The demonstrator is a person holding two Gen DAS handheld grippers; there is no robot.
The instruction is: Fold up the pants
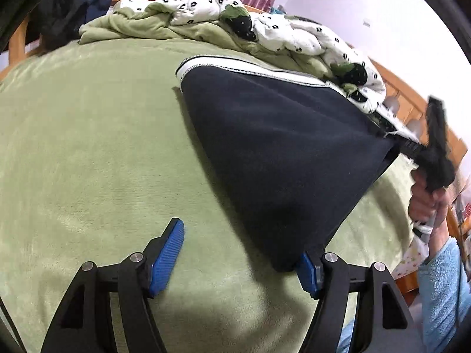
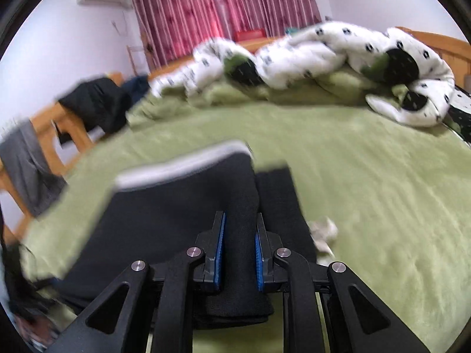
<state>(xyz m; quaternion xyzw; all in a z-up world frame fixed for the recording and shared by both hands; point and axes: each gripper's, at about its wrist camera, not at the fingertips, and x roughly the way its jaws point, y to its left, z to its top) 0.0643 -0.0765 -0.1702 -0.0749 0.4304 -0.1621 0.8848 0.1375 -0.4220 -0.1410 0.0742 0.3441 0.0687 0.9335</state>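
Green blanket under pants, quilt behind.

Left wrist view. Left gripper at the bottom of the frame, jaws well apart; a corner of the dark pants hangs against the inner face of the right-hand blue pad, and whether it is pinched cannot be told. The pants stretch taut toward the right gripper at the right edge, held by a hand in a blue sleeve. Green bedspread below; rumpled spotted quilt along the top.
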